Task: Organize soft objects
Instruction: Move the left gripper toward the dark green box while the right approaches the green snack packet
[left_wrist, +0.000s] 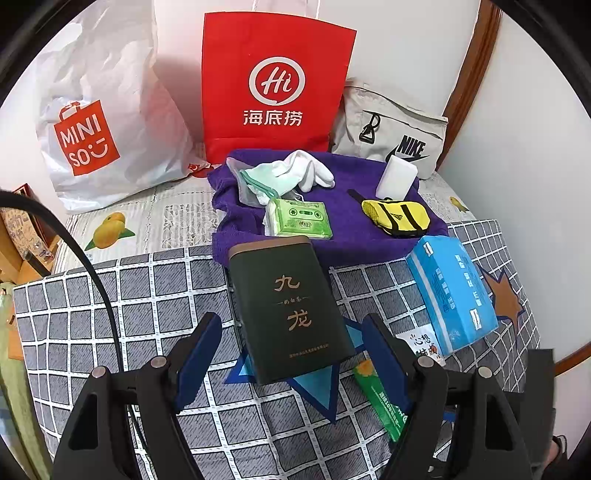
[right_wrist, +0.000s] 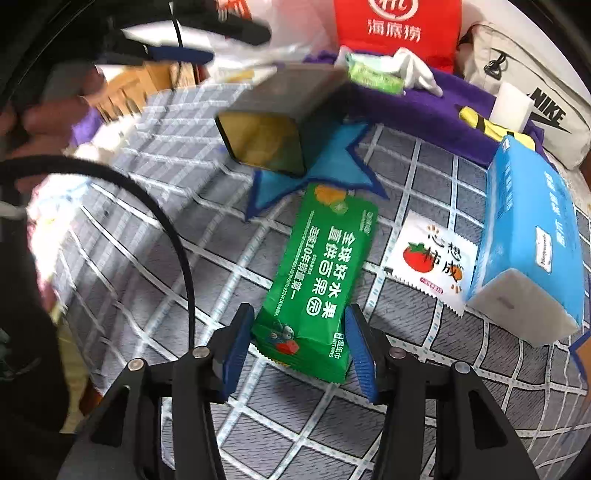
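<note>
On the grey checked bedspread (right_wrist: 155, 206), your left gripper (left_wrist: 291, 349) stands wide around the dark green tin (left_wrist: 290, 310) without gripping; your right gripper (right_wrist: 297, 341) brackets the green wet-wipes packet (right_wrist: 317, 280), jaws narrow, probably for lifting.

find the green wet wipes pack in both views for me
Left wrist view: green wet wipes pack sits low and right of centre, mostly hidden behind the left claw's right finger.
Right wrist view: it lies at centre, its near end between the right claw's fingers.
Shared landmark: the blue tissue pack, to its right in both.
</note>
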